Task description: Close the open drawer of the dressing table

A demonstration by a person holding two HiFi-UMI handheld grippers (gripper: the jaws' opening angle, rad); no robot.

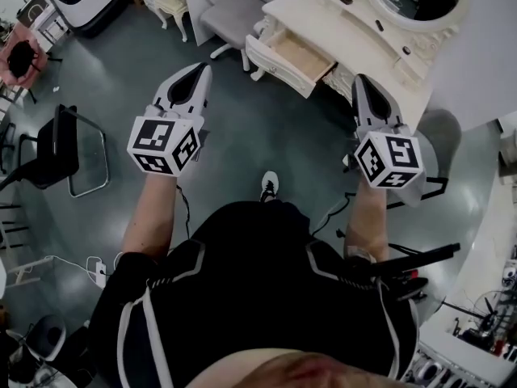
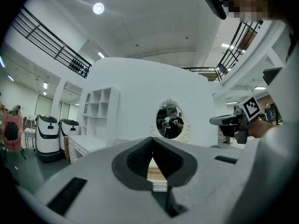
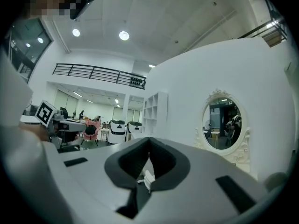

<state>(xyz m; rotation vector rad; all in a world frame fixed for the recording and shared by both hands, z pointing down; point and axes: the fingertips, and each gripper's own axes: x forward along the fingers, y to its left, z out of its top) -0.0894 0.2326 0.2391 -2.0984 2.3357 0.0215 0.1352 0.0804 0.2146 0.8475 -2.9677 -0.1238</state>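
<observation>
The cream dressing table's (image 1: 317, 8) wood-lined white drawer (image 1: 297, 55) stands open at the far side, untouched, while the white left gripper (image 1: 196, 78) and white right gripper (image 1: 363, 87) hover empty, jaws together.

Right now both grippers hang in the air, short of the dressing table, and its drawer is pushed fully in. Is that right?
Not quite. The drawer is pulled out, and the head view shows its wooden inside. The rest holds: the left gripper and the right gripper hang short of the dressing table and touch nothing.
</observation>
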